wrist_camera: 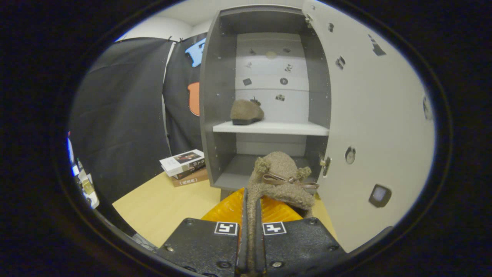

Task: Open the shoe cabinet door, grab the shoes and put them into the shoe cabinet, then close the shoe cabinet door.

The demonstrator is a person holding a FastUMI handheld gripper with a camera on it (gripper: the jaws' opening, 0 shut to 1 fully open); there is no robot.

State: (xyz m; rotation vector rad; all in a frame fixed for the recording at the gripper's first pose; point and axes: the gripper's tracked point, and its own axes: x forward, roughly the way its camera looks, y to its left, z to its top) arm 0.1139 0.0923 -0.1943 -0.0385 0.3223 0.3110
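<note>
My gripper [250,209] is shut on a fuzzy brown shoe [282,181] with a brown ribbon bow; both fingers [269,209] pinch its edge and the shoe hangs ahead of them. Straight beyond it stands the grey shoe cabinet [219,96], open, with its white door [369,127] swung wide to the right. A second brown shoe [246,112] rests on the left part of the white middle shelf [284,129]. The held shoe is in front of the lower compartment [238,169], which lies bare behind it.
A stack of books [186,166] lies on the light wooden table [165,207] just left of the cabinet. Black cloth walls stand behind and to the left. The door's edge with its latch [326,163] is close to the right of the held shoe.
</note>
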